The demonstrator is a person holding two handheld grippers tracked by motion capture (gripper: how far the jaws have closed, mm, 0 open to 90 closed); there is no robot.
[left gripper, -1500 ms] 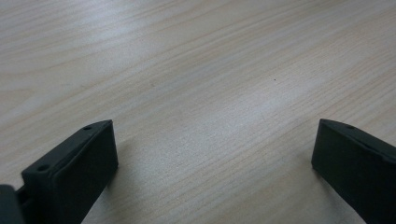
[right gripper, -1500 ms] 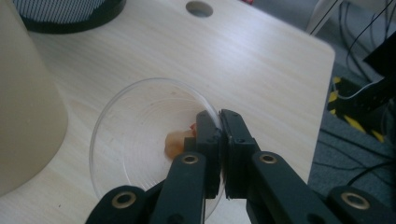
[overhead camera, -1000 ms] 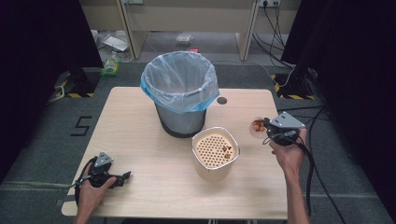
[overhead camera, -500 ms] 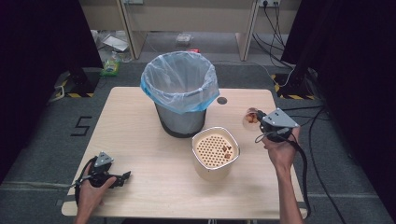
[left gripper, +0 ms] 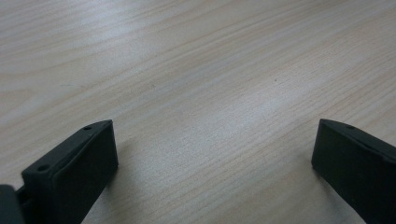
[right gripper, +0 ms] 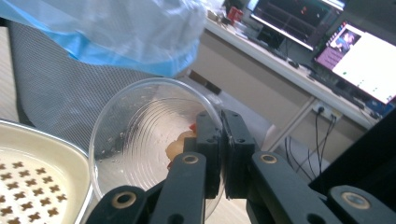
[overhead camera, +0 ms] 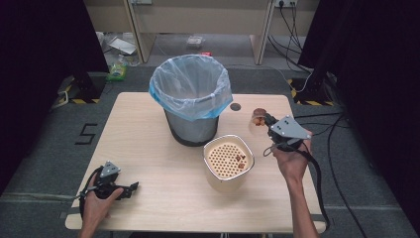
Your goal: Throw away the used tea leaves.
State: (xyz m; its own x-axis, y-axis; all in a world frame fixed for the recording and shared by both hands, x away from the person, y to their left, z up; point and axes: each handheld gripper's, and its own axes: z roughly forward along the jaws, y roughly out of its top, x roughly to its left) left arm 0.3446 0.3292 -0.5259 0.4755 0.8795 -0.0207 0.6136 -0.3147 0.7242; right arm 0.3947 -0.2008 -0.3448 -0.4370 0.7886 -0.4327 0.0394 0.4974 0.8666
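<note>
Over the desk's point(overhead camera: 148, 129) right side, your right tool point(overhead camera: 265, 120) pinches a clear cup's point(right gripper: 154, 135) rim; the bin point(overhead camera: 190, 84) sits up-left. Left tool point(overhead camera: 130, 187) rests open.

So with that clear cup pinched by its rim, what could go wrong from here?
The right gripper clamps only the thin rim of the tilted clear plastic cup, so it may slip or buckle. The food scraps inside could spill onto the table before reaching the lined trash bin or the strainer container.
</note>
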